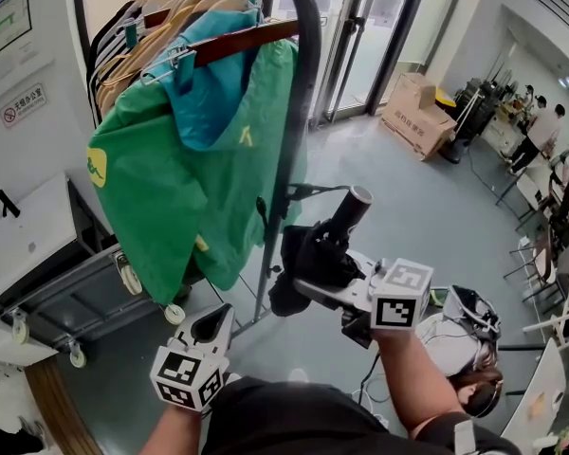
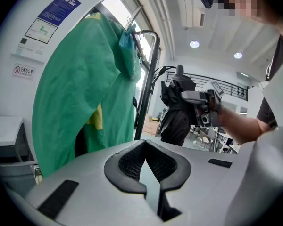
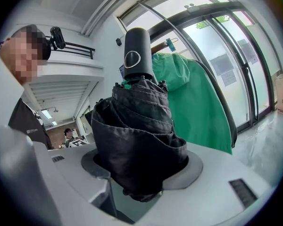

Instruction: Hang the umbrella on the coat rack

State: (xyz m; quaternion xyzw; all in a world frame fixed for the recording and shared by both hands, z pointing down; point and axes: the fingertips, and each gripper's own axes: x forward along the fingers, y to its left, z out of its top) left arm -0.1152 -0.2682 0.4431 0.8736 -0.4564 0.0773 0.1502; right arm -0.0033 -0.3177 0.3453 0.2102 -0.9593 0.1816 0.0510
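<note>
The folded black umbrella is clamped in my right gripper, which is shut on its fabric body. Its black handle points up and to the right, close to the coat rack's black curved post. In the right gripper view the umbrella fills the jaws, handle upward, with the green jacket behind. Green jackets hang on the rack on wooden hangers. My left gripper is low at the left, shut and empty; from it the umbrella shows right of the rack post.
A grey cart on casters with a white box stands left of the rack. A cardboard box sits by the glass doors. Chairs and tables line the right side, with people in the distance.
</note>
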